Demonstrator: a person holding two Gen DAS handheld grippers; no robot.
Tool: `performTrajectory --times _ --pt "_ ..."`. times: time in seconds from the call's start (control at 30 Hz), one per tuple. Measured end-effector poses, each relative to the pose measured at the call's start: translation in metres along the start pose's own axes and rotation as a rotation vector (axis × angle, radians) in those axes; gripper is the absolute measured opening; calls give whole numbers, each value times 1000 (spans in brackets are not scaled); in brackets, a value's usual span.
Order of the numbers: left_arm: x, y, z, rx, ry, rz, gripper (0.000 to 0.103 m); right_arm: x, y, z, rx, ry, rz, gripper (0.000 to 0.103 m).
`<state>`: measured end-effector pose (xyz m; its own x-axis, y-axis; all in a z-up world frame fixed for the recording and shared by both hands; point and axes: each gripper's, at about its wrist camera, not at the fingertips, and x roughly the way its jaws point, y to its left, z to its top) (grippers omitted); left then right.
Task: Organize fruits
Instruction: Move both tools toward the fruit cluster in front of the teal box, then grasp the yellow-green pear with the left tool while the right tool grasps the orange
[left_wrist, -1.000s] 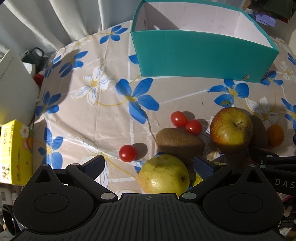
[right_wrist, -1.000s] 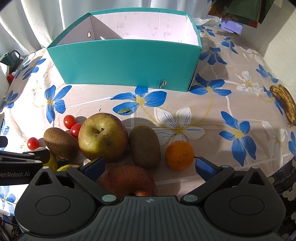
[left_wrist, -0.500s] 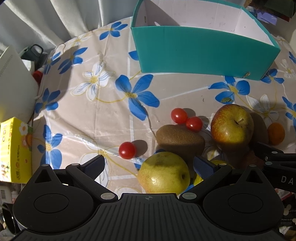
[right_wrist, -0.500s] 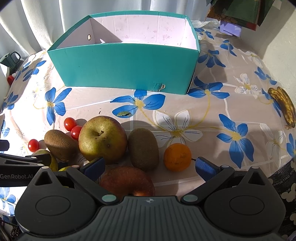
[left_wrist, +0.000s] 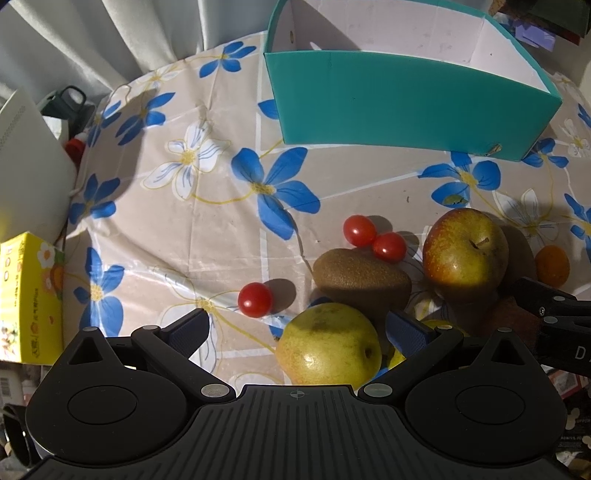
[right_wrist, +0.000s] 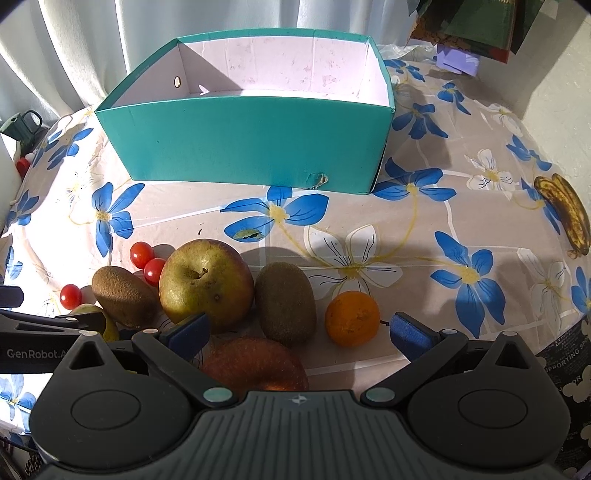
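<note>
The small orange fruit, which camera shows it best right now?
The right wrist view. There the small orange fruit sits whole and sunlit on the tablecloth, beside a kiwi, just ahead of the open right gripper. In the left wrist view it is only a small shape at the far right edge, partly in shadow.

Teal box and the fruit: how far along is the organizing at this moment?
Done: nothing; the teal box shows no fruit inside. In hand: nothing; the left gripper is open around the pear, and the right gripper is open over the red apple. Left: kiwis, cherry tomatoes, the orange and bananas lie on the table.
</note>
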<state>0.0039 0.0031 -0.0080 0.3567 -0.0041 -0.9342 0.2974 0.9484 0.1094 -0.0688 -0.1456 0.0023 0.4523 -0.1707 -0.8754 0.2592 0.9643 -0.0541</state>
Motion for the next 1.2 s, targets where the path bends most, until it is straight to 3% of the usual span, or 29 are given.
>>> performTrajectory --times 0.37,0.5,0.77,0.87,1.03,1.2 --pt "0 5 1 -10 -16 -20 103 -3 -2 1 5 -13 20 103" --pt "-2 14 -2 -41 -54 -82 103 -6 -6 1 15 -29 31 103" --pt "-7 41 -21 -91 -207 -215 103 -7 -20 0 61 -36 23 103" --pt "-3 47 -26 -81 -193 -282 103 -7 -24 -1 76 -37 18 103" --pt "2 50 -29 -78 -158 -141 103 -5 -27 -3 92 -31 23 103" --pt "3 52 -31 -52 -153 -165 103 -3 -29 -4 96 -27 34 103"
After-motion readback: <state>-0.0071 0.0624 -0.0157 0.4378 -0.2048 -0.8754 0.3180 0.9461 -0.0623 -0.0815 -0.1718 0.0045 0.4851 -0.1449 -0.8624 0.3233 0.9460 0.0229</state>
